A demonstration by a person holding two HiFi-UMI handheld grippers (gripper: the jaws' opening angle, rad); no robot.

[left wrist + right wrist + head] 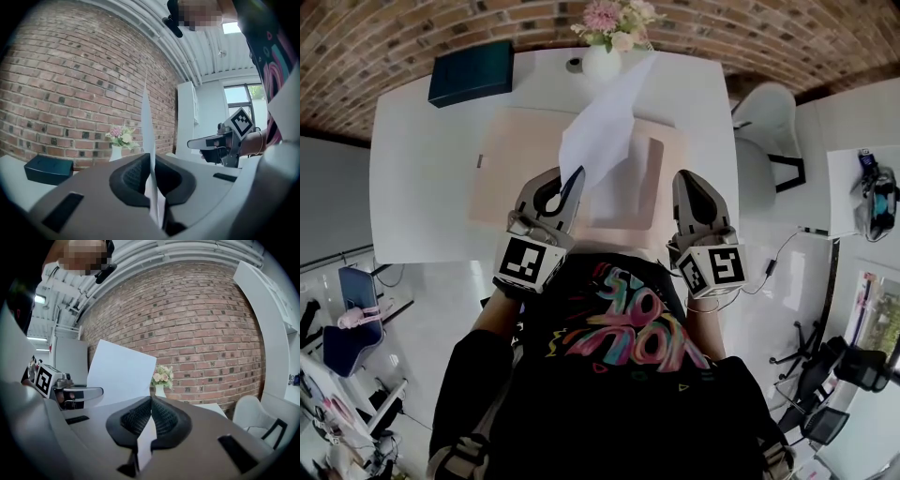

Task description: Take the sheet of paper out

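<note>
1. Brick wall at the back, white tabletop with a tan folder lying in the middle.
2. Left gripper has its fingers clamped on the sheet near a bottom corner. The sheet's up in the air over the folder, leaning toward 1 o'clock in the head view.
3. Right gripper is at 3 o'clock of the left one, fingers pressed together, clear of the sheet.
4. Vase at 12 o'clock on the tabletop, dark box around 11.
</note>
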